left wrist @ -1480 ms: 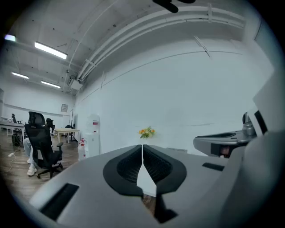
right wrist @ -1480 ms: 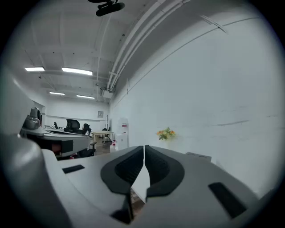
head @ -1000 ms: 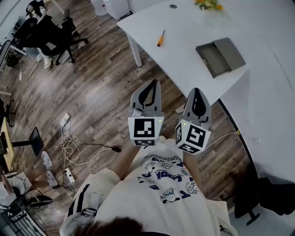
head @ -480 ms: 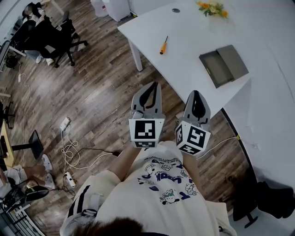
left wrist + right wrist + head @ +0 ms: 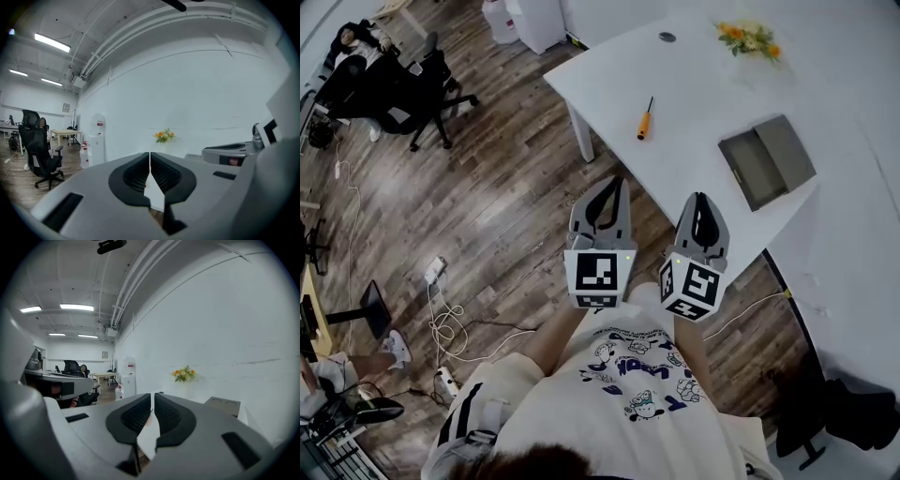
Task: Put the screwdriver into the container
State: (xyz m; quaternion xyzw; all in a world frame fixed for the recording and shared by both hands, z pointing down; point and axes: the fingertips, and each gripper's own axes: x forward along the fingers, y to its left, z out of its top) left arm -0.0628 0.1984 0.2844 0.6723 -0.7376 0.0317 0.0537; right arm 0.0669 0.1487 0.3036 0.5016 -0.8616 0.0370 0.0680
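A screwdriver (image 5: 645, 119) with an orange handle lies on the white table (image 5: 694, 75), near its left edge. The container (image 5: 766, 161), a shallow grey box with its lid folded open beside it, sits near the table's front right edge and also shows in the right gripper view (image 5: 222, 405). My left gripper (image 5: 617, 184) and right gripper (image 5: 699, 198) are held side by side over the wooden floor, short of the table. Both are shut with nothing between their fingers. In each gripper view the jaws (image 5: 150, 155) (image 5: 153, 397) stand together.
Orange flowers (image 5: 751, 37) stand at the table's far side. Office chairs (image 5: 412, 89) and a seated person are at the far left. Cables and a power strip (image 5: 441, 309) lie on the floor. A black chair base (image 5: 825, 422) is at the lower right.
The table, screwdriver and container have slid lower and nearer in the head view. Both grippers stay shut and side by side.
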